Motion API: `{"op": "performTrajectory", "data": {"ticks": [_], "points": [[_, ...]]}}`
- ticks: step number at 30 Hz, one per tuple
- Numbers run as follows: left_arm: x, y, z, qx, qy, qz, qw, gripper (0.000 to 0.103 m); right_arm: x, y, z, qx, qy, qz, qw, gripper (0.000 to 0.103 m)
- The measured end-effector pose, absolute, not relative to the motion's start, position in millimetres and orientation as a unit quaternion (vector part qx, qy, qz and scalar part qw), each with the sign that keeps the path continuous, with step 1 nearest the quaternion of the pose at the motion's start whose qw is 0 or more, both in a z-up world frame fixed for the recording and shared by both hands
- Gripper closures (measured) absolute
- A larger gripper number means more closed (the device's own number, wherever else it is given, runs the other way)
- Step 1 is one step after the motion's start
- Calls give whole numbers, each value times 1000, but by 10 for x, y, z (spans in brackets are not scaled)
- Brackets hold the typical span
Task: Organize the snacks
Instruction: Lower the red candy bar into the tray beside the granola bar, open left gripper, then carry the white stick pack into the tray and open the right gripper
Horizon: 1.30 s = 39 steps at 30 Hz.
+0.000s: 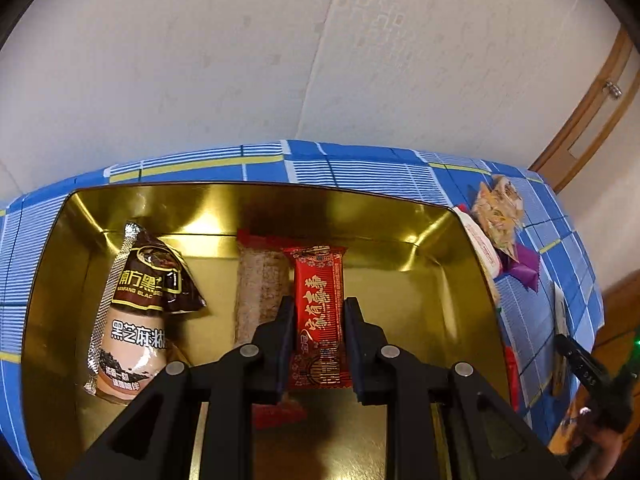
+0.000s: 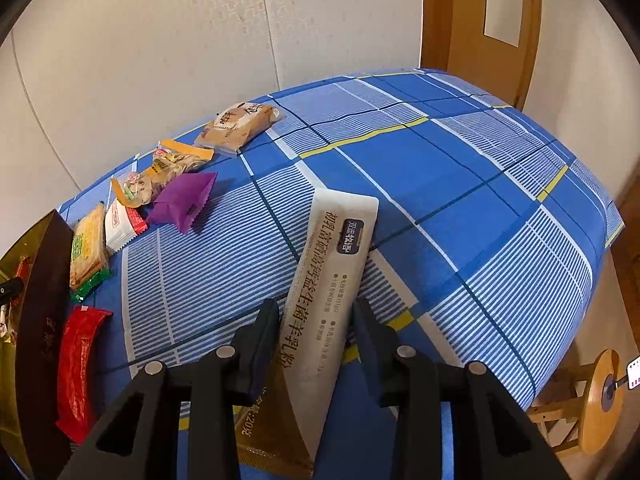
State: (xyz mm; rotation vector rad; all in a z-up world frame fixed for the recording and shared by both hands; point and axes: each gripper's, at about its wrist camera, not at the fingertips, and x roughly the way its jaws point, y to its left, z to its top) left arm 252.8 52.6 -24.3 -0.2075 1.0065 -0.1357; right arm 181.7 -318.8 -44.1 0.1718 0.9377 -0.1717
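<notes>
The left gripper (image 1: 318,344) clamps one red snack bar (image 1: 319,316) over the gold tin (image 1: 248,204), its long axis running along the fingers toward the tin's far wall; two other packets lie inside; the right gripper (image 2: 316,340) clasps one white sachet (image 2: 334,292) pointing away, tilted right, above the blue tablecloth (image 2: 460,208).

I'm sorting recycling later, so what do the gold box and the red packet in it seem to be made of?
Gold box: likely tin-plated metal, since its glossy walls show mirror-like glare. Red packet: probably glossy plastic film, given its crimped, serrated end seals.
</notes>
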Motion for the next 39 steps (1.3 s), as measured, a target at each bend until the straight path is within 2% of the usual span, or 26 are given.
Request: {"op": "performTrajectory", "data": {"ticks": [10, 14, 16, 19, 21, 24, 29, 39], "points": [[2568, 595, -333, -92, 481, -42, 871, 77, 1828, -3188, -435, 95, 450, -85, 884, 66], [2575, 649, -337, -120, 477, -48, 869, 77, 1827, -3188, -435, 94, 450, -85, 884, 66], [2577, 639, -335, -121, 477, -50, 869, 74, 1828, -3192, -434, 94, 450, -85, 884, 66], [2559, 609, -304, -122, 474, -51, 871, 60, 1824, -3200, -434, 97, 450, -86, 884, 68], [2538, 595, -263, -137, 468, -60, 871, 40, 1817, -3214, -427, 108, 449, -85, 883, 69], [2476, 570, -169, -141, 452, -56, 879, 23, 1823, -3191, -421, 115, 450, -80, 882, 71], [2388, 508, -98, -109, 440, -37, 891, 23, 1804, -3024, -331, 117, 440, -62, 888, 71], [2352, 588, -110, -109, 447, -10, 888, 23, 1676, -2385, 57, 99, 384, 37, 917, 71]]}}
